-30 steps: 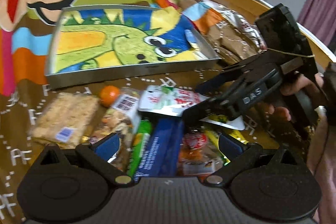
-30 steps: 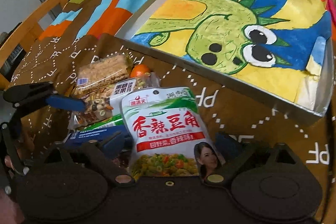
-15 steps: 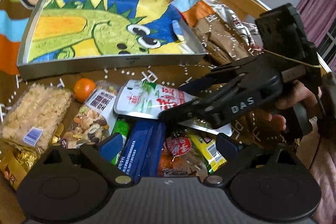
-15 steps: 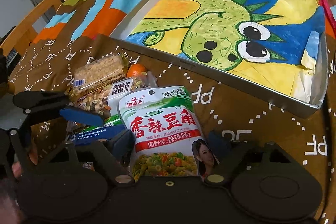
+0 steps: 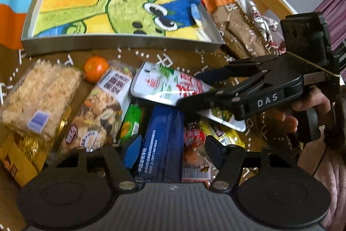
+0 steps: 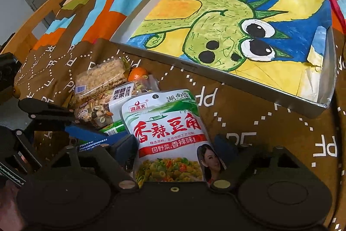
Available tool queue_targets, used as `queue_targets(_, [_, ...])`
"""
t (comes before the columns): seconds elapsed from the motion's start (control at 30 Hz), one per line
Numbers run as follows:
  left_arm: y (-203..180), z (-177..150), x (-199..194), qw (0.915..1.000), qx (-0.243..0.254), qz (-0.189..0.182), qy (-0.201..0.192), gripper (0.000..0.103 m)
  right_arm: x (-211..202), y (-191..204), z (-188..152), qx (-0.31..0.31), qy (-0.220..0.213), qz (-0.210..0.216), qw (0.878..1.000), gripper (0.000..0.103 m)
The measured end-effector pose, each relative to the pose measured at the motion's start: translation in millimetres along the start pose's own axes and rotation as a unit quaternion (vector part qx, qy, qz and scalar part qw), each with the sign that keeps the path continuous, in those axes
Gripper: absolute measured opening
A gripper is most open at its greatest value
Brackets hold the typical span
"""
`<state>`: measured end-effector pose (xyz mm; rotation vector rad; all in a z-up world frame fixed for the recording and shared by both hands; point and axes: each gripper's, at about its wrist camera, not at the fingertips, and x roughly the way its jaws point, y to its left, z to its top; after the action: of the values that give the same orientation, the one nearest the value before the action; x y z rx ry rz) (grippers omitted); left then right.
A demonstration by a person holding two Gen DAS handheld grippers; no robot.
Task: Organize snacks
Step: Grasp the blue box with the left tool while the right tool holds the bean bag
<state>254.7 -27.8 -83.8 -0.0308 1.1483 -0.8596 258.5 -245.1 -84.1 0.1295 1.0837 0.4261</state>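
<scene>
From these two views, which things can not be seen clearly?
- Blue box, left wrist view: near end hidden under the left hand-held gripper.
- Green pouch, right wrist view: bottom edge hidden by the right hand-held gripper.
- Red packet, left wrist view: blurred, label unreadable.

My right claw (image 5: pixel 207 88) carries the white letters "DAS" on its black body. The green-and-white pouch (image 6: pixel 170 135) reads "香辣豆角" in big red characters, "湖南风味" at its top corner, and "田野菜,香辣味!" on a red band. The nut packet (image 6: pixel 121 99) shows "黑糖坚果". The brown cloth (image 6: pixel 248 114) repeats "PF" in white.
</scene>
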Motion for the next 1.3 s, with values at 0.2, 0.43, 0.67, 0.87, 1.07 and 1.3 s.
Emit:
queue_targets(0.2, [6.5, -0.1, 0.5, 0.9998, -0.021, -0.001, -0.003, 0.059, 1.4, 1.6, -1.6, -0.006, 0.004, 0.000, 1.000, 0.086])
queue_targets(0.43, [12.3, 0.1, -2.1, 0.9985, -0.053, 0.012, -0.008, 0.044, 1.8, 5.0, -4.0, -0.020, 0.011, -0.003, 1.000, 0.088])
queue_targets(0.67, [5.2, -1.3, -5.4, 0.9963, -0.075, 0.039, -0.013, 0.041, -6.8, 7.4, -5.9, -0.012, -0.007, -0.022, 1.000, 0.061])
queue_targets(0.87, [5.3, -7.6, -20.2, 0.9899, -0.135, 0.039, -0.021, 0.040, -16.5, 14.7, -9.6, -0.019, -0.031, -0.043, 0.998, 0.056])
queue_targets(1.07, [-8.4, -14.6, -36.3, 0.9888, -0.133, 0.048, -0.047, 0.039, -32.3, 28.6, -17.7, -0.051, -0.068, -0.067, 0.994, 0.056])
queue_targets(1.3, [-22.0, -16.3, -55.1, 0.9861, -0.127, 0.059, -0.090, 0.039, -48.6, 31.6, -19.1, -0.055, -0.118, -0.084, 0.988, 0.056])
